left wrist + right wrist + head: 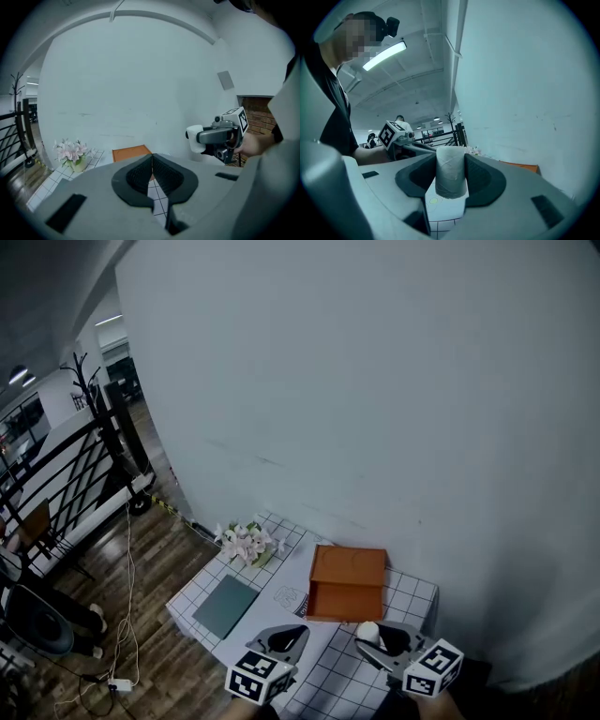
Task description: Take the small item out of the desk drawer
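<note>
The small item is a white paper roll point(451, 172), upright between the jaws of my right gripper point(451, 161), which is shut on it. In the head view the roll point(367, 631) is held just in front of the orange desk drawer box point(347, 583), whose open tray faces me. My left gripper point(298, 632) hovers to the left of it, above the table. Its jaws point(152, 161) are pressed together with nothing between them. From the left gripper view, the right gripper point(200, 137) carries the roll point(193, 139) in the air to the right of the orange box point(131, 152).
The table point(412, 594) wears a white grid-patterned cloth and stands against a pale wall. A small vase of pink flowers point(246, 543) sits at its far left. A dark green pad point(225, 606) lies on the left side. Wooden floor, cables and a black railing point(66, 474) lie to the left.
</note>
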